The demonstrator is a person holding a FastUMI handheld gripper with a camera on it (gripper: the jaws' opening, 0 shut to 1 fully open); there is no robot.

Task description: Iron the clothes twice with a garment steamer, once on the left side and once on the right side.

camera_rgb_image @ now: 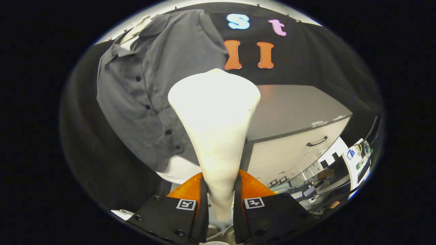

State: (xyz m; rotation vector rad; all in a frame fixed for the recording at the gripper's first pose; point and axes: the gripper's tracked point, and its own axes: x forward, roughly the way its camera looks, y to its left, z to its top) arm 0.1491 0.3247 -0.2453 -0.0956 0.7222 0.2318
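1. Right up close, the claw (220,204) is pinching the garment steamer (214,129): both fingers press on its narrow neck, one on each side, with the handle running down between them.
2. The steamer widens from that slim neck into a broad, pale head well ahead of the fingers. It looks like rigid, smooth plastic, so I'd call it stiff but a touch slippery, and top-heavy if it carries water. Holding it low on the neck, as it is now, seems the sensible spot; a loose grip could let the head swing.
3. The head is washed out by bright light, so its face, its steam holes and any button are impossible to read. The bottom of the handle and any cord are cut off below the fingers.
4. Beyond the head, off to the left, hangs the grey shirt (150,92), buttoned down the front, soft and limp. It will give under any push, so a light pass is my guess. I can't tell whether the head touches the fabric yet.
5. The steamer hides part of the shirt's right side and hem.
6. Farther right stands a grey cabinet (299,112) with a drawer handle, and cluttered gear past it is too small to make out.
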